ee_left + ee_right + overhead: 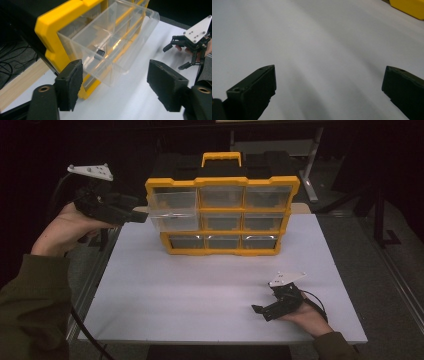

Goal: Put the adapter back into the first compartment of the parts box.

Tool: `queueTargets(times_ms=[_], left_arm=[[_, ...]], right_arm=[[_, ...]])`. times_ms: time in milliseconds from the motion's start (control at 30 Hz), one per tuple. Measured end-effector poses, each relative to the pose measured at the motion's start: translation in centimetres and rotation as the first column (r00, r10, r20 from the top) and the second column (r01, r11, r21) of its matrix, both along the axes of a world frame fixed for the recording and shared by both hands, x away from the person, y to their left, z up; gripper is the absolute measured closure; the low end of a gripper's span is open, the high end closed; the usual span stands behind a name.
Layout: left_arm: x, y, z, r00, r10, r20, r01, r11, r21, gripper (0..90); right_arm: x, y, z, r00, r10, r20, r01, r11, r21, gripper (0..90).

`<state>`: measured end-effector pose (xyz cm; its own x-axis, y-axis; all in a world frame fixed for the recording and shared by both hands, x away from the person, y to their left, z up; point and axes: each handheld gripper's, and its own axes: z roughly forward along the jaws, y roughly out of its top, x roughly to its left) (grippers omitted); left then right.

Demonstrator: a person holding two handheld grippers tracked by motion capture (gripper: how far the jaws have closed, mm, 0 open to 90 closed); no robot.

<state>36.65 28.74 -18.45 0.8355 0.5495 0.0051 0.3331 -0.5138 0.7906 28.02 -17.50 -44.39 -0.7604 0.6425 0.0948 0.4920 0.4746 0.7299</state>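
Yellow organizer (222,182) stands upright at the far middle of the white table (200,295), black case and yellow carry handle (221,158) behind its top. Three rows of three clear drawers in a yellow frame. The top-left clear drawer (172,209) is pulled partway out toward the person, sticking out past the frame front; the rest sit flush. Drawer is see-through plastic, rectangular, with an inner divider wall; the left gripper view shows a small dark part (100,53) lying inside it, too small to identify. Left gripper (141,215) is held up off the table at the organizer's left edge, tips just beside the drawer's left end; jaws wide apart, nothing between them, and contact with the drawer can't be told. Right gripper (258,310) rests low on the near right of the table, well apart from the organizer, jaws spread wide over bare tabletop, holding nothing.
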Motion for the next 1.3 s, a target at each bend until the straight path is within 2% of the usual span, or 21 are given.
queueTargets(times_ms=[400,600,967,1300], left_arm=[[-1.1,0.6,-3.4,0.9997,0.022,-0.008,-0.022,0.9998,0.0,19.7],[-1.5,0.6,-5.7,0.9993,0.027,-0.025,-0.027,0.9996,0.001,16.3],[-2.5,0.6,-10.0,0.9978,0.059,-0.03,-0.06,0.9981,-0.017,9.4],[-3.2,-0.2,-13.5,0.9966,0.077,-0.03,-0.077,0.997,-0.006,2.0]], right_arm=[[0.0,0.0,0.0,1.0,0.001,0.002,-0.001,1.0,-0.002,0.0],[0.0,0.0,0.0,1.0,0.001,0.002,-0.001,1.0,-0.002,0.0],[0.0,0.0,0.0,1.0,0.001,0.002,-0.001,1.0,-0.001,0.0],[0.0,0.0,0.0,1.0,0.003,0.004,-0.003,1.0,-0.001,0.0]])
